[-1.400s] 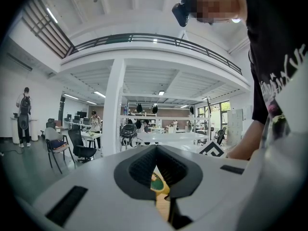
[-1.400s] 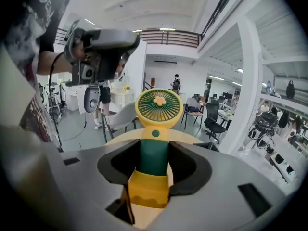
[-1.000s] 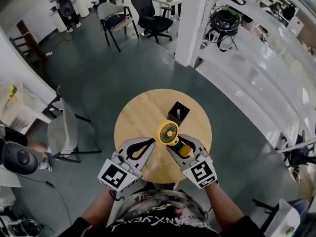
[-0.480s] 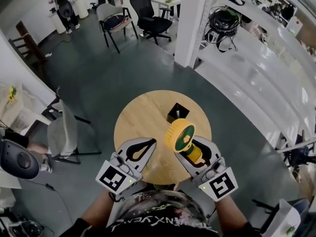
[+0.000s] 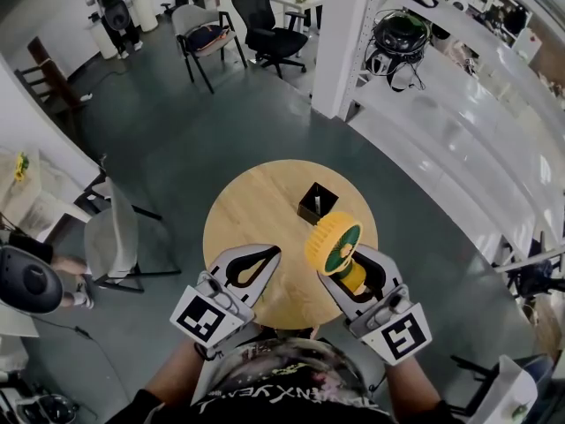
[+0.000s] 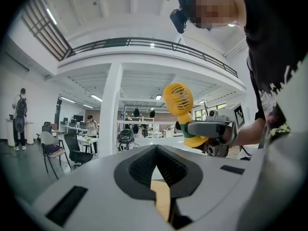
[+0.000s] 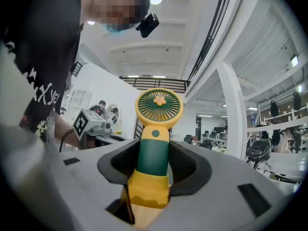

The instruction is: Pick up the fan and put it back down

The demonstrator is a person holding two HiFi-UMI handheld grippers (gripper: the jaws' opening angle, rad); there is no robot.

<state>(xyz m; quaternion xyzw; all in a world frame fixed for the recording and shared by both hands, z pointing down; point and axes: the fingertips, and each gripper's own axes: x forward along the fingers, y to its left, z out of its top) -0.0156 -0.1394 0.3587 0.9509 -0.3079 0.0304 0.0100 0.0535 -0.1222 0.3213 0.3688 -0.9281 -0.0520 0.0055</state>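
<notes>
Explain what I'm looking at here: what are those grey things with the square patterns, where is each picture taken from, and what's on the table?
There is no robot here. A person holds a hand-held gripper in each hand, and the patterned cubes are part of those grippers. The wide picture comes from a camera on the person's head, looking down. The other two come from cameras riding on each gripper, looking along its fingers. Below is a round wooden table with a small black box on it. The right gripper has its fingers closed on the green handle of a yellow fan, held up above the table. The left gripper is empty, with its fingers together, and hovers beside it.
</notes>
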